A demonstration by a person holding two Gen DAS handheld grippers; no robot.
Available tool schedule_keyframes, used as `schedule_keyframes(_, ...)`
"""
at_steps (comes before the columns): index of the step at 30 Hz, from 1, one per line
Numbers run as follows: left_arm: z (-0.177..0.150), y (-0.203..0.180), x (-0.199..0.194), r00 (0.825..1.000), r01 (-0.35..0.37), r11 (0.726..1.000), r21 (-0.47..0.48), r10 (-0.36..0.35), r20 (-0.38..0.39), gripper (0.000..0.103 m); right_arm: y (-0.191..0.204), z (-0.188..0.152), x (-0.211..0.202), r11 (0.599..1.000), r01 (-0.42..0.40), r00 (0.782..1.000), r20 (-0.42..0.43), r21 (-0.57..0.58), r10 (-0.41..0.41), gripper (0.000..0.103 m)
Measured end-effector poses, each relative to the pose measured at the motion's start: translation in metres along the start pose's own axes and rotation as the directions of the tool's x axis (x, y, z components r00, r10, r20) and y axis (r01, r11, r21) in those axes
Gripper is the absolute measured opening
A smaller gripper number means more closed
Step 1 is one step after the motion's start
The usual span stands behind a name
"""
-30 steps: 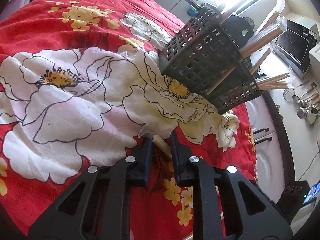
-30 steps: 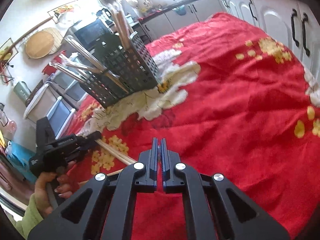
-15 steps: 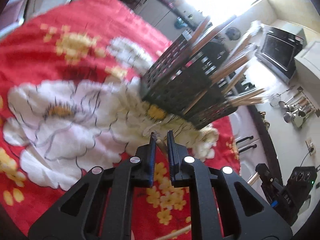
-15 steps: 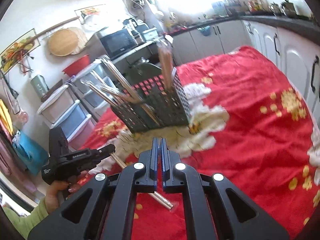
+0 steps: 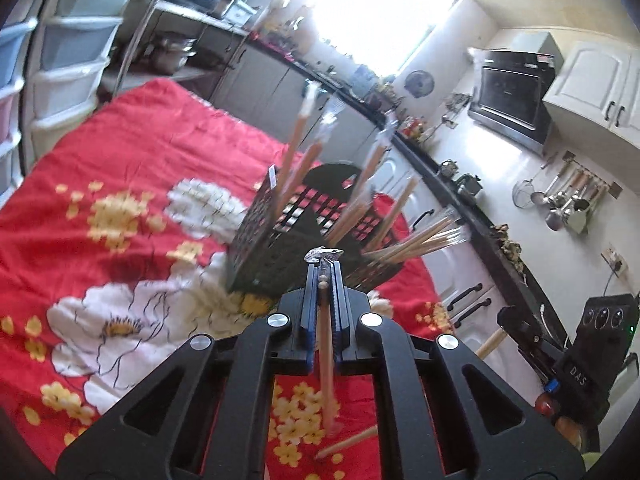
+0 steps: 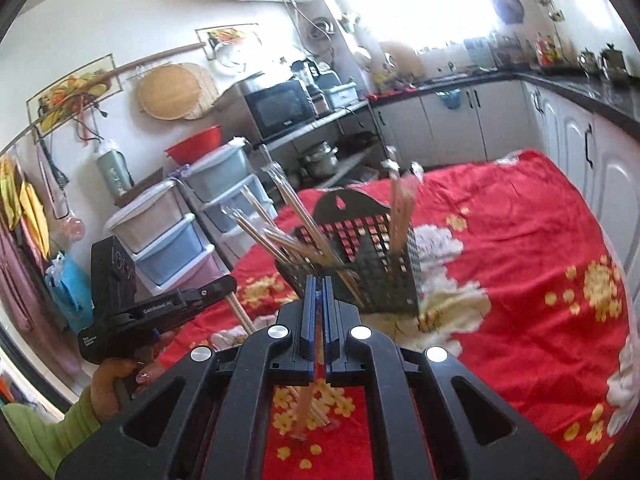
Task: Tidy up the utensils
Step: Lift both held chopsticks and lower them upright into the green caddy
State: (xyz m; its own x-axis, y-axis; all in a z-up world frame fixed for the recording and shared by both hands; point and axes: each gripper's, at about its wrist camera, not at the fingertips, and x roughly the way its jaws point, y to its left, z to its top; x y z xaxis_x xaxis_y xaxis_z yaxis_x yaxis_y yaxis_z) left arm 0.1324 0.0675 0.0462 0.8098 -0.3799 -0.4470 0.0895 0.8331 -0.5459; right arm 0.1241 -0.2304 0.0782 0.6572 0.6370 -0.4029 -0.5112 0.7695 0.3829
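Observation:
A black mesh basket (image 5: 272, 248) (image 6: 372, 264) stands on the red floral tablecloth (image 5: 120, 200) (image 6: 520, 280) with several wrapped wooden chopsticks leaning out of it. My left gripper (image 5: 324, 268) (image 6: 230, 282) is shut on a wrapped chopstick (image 5: 326, 360) that hangs back under the jaws, clear of the cloth. My right gripper (image 6: 319, 284) (image 5: 516, 320) is shut on another chopstick (image 6: 306, 404) (image 5: 348, 444), which also slants down beneath it. Both grippers are raised in front of the basket, left and right of each other.
Plastic drawer stacks (image 6: 172, 232) stand past the table's left side. White cabinets (image 6: 600, 160) and a dark counter run along the right. An oven (image 5: 512, 92) and hanging ladles (image 5: 568, 208) are on the wall. A hand in a green sleeve (image 6: 116, 380) holds the left gripper.
Both grippers have risen from the cloth, each carrying a chopstick up. The left jaws have closed tight on their stick. The basket now sits lower and straight ahead.

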Motion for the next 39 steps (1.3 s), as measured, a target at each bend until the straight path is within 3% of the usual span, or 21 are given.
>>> schedule_keyframes(12,0.034,-0.049,-0.018,0.993,0.088,0.990,0.111,-0.096,0.068,0.003,0.011,0.042,-0.014,0.998,-0.019,0.995,0.095,-0.056,0.025,0.003)
schedule_keyframes(19,0.065,-0.076,-0.034,0.978,0.110,0.977,0.183,-0.140,0.156,0.003,0.015,0.068,-0.026,0.998,-0.027,0.984,0.177,-0.057,0.036,0.003)
schedule_keyframes(28,0.104,-0.100,-0.041,0.957,0.057,0.973,0.224,-0.117,0.264,0.003,0.020,0.111,-0.033,0.997,-0.021,0.959,0.282,-0.070,0.040,0.003)
schedule_keyframes(39,0.134,-0.118,-0.037,0.930,-0.047,0.961,0.274,-0.058,0.363,0.003,0.024,0.152,-0.010,0.998,-0.033,0.946,0.322,-0.056,0.049,0.003)
